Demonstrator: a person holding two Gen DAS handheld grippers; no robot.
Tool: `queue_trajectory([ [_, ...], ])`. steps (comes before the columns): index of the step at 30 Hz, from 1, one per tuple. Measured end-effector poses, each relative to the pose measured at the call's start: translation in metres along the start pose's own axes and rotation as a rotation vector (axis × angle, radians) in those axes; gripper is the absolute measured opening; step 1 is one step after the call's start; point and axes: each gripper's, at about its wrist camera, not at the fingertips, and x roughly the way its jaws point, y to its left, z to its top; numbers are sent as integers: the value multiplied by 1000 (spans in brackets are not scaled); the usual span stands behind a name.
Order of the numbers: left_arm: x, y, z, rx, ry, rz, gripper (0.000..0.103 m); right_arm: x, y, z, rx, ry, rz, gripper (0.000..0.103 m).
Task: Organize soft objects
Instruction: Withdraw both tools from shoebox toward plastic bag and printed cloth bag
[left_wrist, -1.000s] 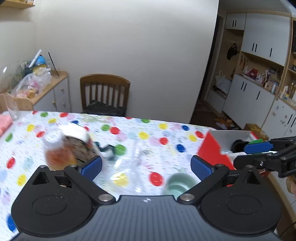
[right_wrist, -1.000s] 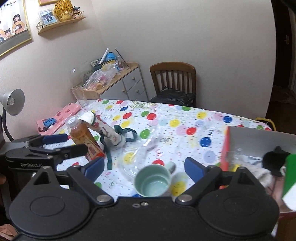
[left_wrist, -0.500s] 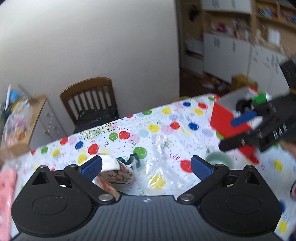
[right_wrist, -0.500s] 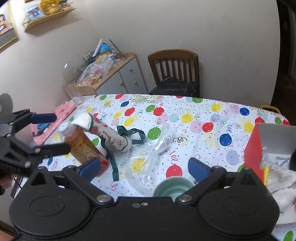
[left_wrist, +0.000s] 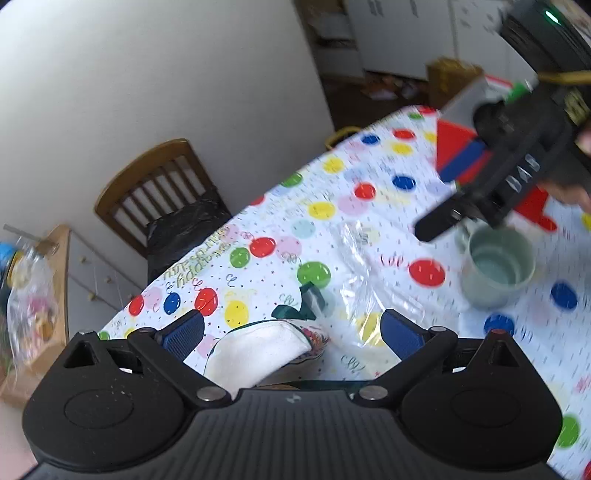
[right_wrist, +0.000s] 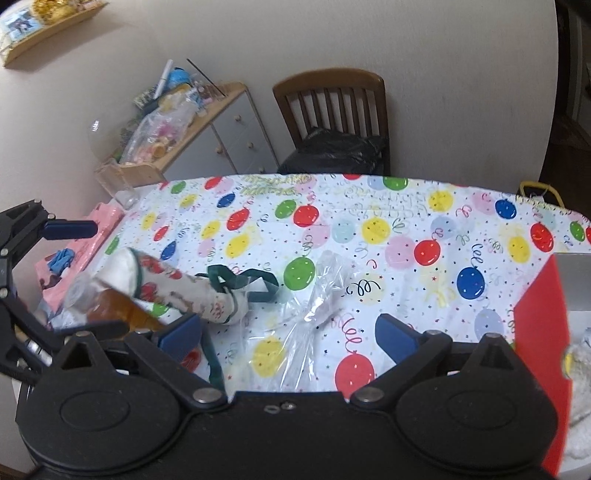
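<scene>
Right-wrist view first, reading from the left edge: my left gripper (right_wrist: 55, 277) hangs over the table's corner with its blue pads spread wide and nothing between them. Just inside it a bottle (right_wrist: 110, 306) of amber drink lies tilted, and the soft thing I judge to be next — a rolled printed cloth pouch (right_wrist: 177, 288) with a white end and a dark green ribbon (right_wrist: 240, 284) — leans across it. Right of that lies a crumpled clear plastic bag (right_wrist: 310, 314), then bare balloon-print tablecloth (right_wrist: 406, 221), then the red box (right_wrist: 535, 332) at the far right with something pale and soft already inside. My right gripper (right_wrist: 288, 336) is parted too, empty, above the plastic bag.

From the left-wrist view the pouch's white end sits between my left pads, nearer the left one, not yet touched. To do this well I should close on the roll's body rather than the ribbon — it will squash, so a firm mid-roll pinch — and lift clear of the bottle so it doesn't roll. A green mug (left_wrist: 495, 266) stands in the way to the box.

Count: one pouch, one bottle, one plastic bag, one mug, one box, one chair (right_wrist: 332, 107).
</scene>
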Motion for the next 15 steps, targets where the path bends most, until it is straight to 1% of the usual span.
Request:
queue_trajectory([
  [4, 18, -1, 1, 81, 51, -15, 102, 22, -4, 7, 23, 16, -29, 99],
  [7, 34, -6, 0, 145, 93, 16, 102, 38, -7, 12, 40, 32, -52, 99],
  [11, 53, -11, -2, 208, 143, 24, 101, 61, -11, 17, 57, 71, -86, 96],
  [13, 60, -16, -1, 254, 159, 44, 100, 75, -12, 19, 66, 94, -104, 92],
  [15, 62, -15, 3, 261, 156, 54, 100, 88, -12, 20, 66, 121, -116, 88],
])
